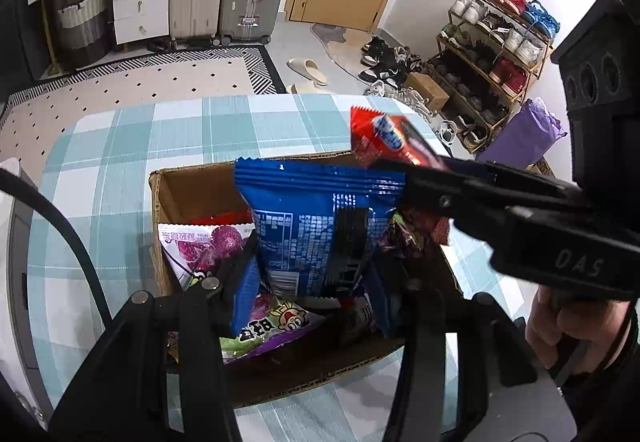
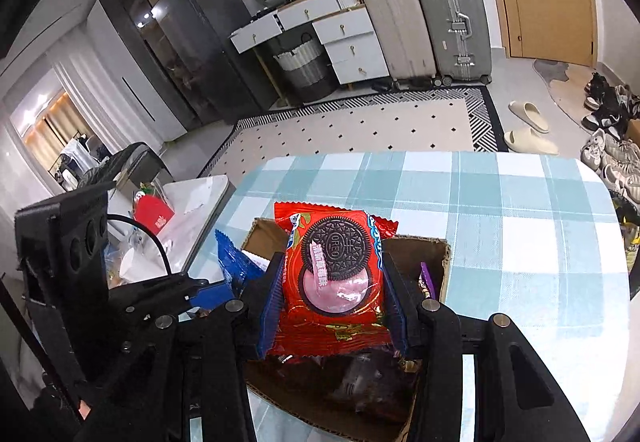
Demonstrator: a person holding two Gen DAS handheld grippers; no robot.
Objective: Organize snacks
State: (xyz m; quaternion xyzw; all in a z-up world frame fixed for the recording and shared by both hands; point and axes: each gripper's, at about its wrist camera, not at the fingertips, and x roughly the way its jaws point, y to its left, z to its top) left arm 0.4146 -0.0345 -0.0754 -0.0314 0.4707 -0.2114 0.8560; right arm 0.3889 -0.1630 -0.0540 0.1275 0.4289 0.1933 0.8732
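Table (image 2: 520, 226) under a blue-and-white check cloth; on it an open cardboard box (image 1: 192, 182), taken as the landmark here. Box sits near the table's middle and already holds several snack packets, a purple-printed one (image 1: 208, 246) lying against its left wall. Both grippers angle steeply downward over the box, each closed on a packet. Left gripper (image 1: 316, 266) reaches in from the box's near side, blue-padded fingers (image 1: 245, 294) clamped on the lower part of a blue packet (image 1: 320, 218), which stands upright above the box's contents, back panel toward the camera. Right gripper (image 2: 332, 294) comes in over the box's right side, pinching a red Oreo packet (image 2: 336, 274) by its two side edges, packet face up and tilted, held above the box's interior. A hand (image 1: 560, 318) wraps the right gripper's grip, just beyond the box's right near corner.
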